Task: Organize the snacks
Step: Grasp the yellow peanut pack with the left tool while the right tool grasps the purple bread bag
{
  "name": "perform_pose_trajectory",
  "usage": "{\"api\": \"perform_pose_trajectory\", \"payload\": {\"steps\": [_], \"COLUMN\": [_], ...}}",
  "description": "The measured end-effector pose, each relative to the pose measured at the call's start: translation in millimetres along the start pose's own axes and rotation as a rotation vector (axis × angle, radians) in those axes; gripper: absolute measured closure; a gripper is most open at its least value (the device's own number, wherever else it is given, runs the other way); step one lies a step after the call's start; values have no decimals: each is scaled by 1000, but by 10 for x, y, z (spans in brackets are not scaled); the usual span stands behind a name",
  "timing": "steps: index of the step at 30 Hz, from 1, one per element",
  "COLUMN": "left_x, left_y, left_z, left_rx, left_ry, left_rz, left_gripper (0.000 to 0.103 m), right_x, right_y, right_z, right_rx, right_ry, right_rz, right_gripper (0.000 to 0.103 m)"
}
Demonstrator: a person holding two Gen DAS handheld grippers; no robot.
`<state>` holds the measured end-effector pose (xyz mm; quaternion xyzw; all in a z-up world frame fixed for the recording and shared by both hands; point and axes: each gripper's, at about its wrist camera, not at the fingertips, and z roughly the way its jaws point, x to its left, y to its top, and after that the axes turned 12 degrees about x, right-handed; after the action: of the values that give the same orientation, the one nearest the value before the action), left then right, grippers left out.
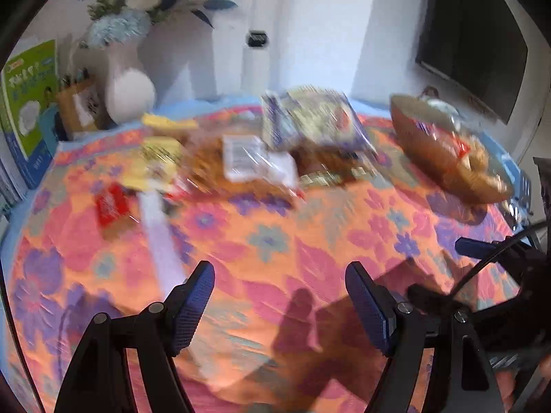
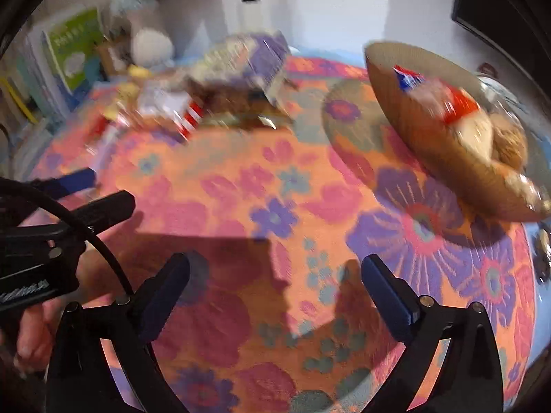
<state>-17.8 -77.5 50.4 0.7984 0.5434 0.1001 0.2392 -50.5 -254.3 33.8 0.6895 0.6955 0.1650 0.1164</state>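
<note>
Right wrist: right hand-held gripper [image 2: 275,282] tilted down, jaws apart, empty

Count: one woven basket [image 1: 444,151], one white vase [image 1: 129,89], one purple snack bag [image 1: 310,120], one red packet [image 1: 112,204], one green book [image 1: 29,93]; remaining blurred packets uncountable.

Both views bright & evenly lit w/ strong colour, but heavy motion blur: snack packets [image 1: 261,161] and basket [image 2: 444,130] smear into streaks, labels unreadable. Hard dark shadows fall on the floral cloth [image 1: 275,234] just ahead of the fingers [image 2: 389,296], so light comes from behind/above the cams; small glare streaks on clear wrappers. Fisheye bends the table edge & walls, black vignette at corners.
</note>
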Motion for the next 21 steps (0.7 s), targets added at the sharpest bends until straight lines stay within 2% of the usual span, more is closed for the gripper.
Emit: {"api": "perform_pose_trajectory", "payload": {"steps": [3, 6, 7, 8, 9, 11, 15, 18, 21], "left_x": [278, 468, 519, 550, 578, 656, 1013, 1218, 1270], "left_y": [224, 460, 560, 642, 721, 848, 1092, 1238, 1276], "left_z": [-110, -73, 6, 77, 116, 119, 183, 412, 644], "left_rx": [13, 38, 80, 112, 113, 72, 39, 92, 135], "left_ry": [-24, -71, -81, -59, -23, 19, 4, 20, -19], "left_rz": [0, 32, 58, 71, 82, 99, 16, -37, -49], "left_gripper": [27, 26, 26, 26, 26, 26, 26, 26, 26], "right_x": [50, 148, 177, 187, 191, 170, 19, -29, -51], "right_y": [298, 652, 768, 915, 1008, 1237, 1447, 1583, 1677], "right_z": [-193, -284, -278, -255, -233, -136, 43, 177, 303], "right_rx": [-42, -89, -96, -94, -90, -73, -55, -33, -7], "right_ry": [92, 120, 123, 128, 131, 133, 143, 158, 163], "right_rz": [-28, -59, -59, -45, -27, 20, 115, 168, 192], "right_gripper": [3, 3, 3, 3, 3, 3, 3, 3, 3]}}
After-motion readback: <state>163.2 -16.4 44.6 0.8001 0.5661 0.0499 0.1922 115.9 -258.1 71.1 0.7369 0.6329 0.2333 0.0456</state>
